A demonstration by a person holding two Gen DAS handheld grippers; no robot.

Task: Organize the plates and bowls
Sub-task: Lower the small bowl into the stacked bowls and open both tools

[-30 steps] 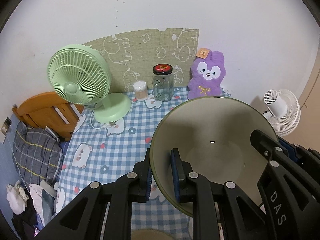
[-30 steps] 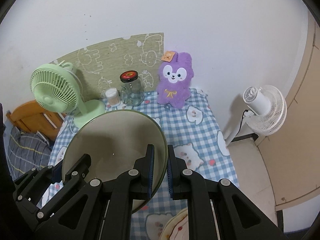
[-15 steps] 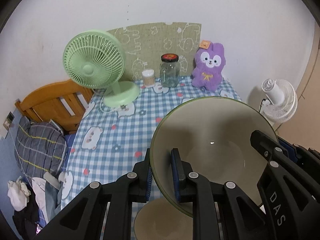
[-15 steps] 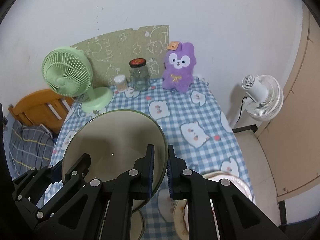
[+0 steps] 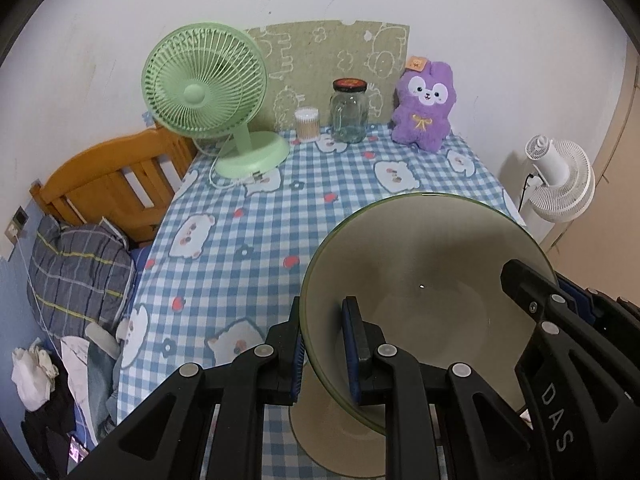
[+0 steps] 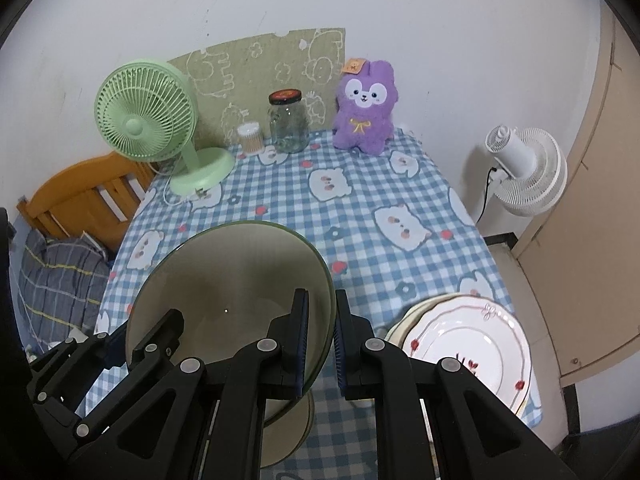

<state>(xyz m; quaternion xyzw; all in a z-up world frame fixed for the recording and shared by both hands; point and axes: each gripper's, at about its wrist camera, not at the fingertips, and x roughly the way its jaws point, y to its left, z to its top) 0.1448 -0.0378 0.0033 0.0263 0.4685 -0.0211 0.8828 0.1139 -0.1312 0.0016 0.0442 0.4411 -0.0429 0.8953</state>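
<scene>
Both grippers clamp one wide olive-rimmed beige ceramic bowl [image 5: 432, 292] above the near edge of the checked-cloth bench [image 5: 304, 200]: left gripper [image 5: 322, 354] fingers pinching its left rim, right gripper [image 6: 320, 340] its right. A second beige bowl [image 5: 320, 440] sits directly beneath. Only the right view shows the stacked floral white plates [image 6: 472, 344] at near right.

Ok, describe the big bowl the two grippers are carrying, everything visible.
The bowl is wide and round, beige and glossy inside with a thin dark green rim, ceramic by its look, and empty. It is tilted, its opening turned toward the cameras, above the near end of the checked tablecloth. The left gripper pinches one side of its rim, the right gripper the opposite side. A similar beige dish lies below it.
</scene>
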